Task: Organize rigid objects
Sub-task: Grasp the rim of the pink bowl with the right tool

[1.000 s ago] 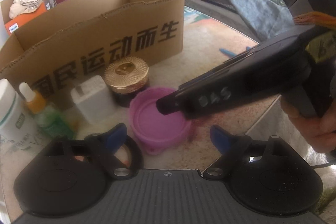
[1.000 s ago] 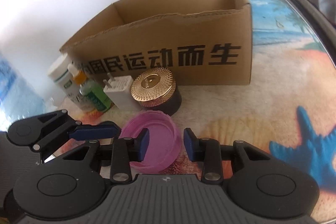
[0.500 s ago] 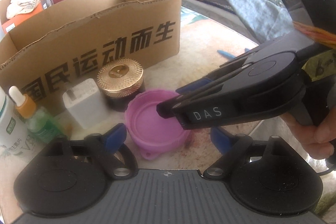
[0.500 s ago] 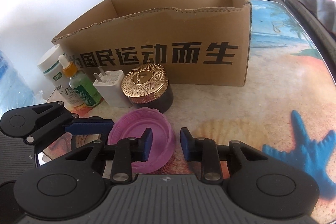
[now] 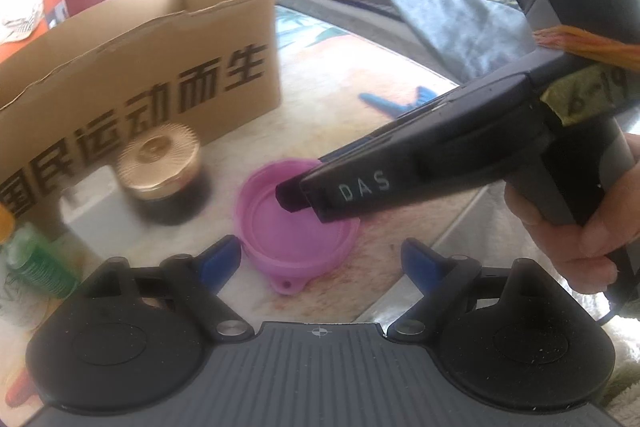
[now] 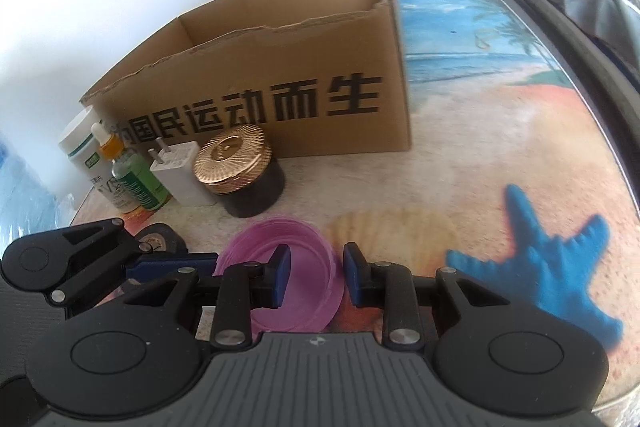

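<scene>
Beach-print table (image 6: 500,131) carries the big cardboard box (image 6: 280,75), open top, nothing seen inside. Gold-lidded jar (image 6: 236,167), white plug (image 6: 180,175) and green dropper bottle (image 6: 132,179) line its front wall. Pink lid (image 6: 304,267) lies just nearer. Since a second ago the right claw (image 6: 314,277) has straddled the lid's rim, fingers narrowed but not yet pinching; grasp looks imminent. Left claw (image 5: 320,263) spread wide, idle behind the lid

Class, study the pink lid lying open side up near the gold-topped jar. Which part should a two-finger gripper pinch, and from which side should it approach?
Probably the thin upright rim of the pink lid, one finger inside and one outside. It lies open side up and looks too wide to span. Come from the open starfish side, as the right gripper does, since the gold-topped jar crowds the far side.
</scene>
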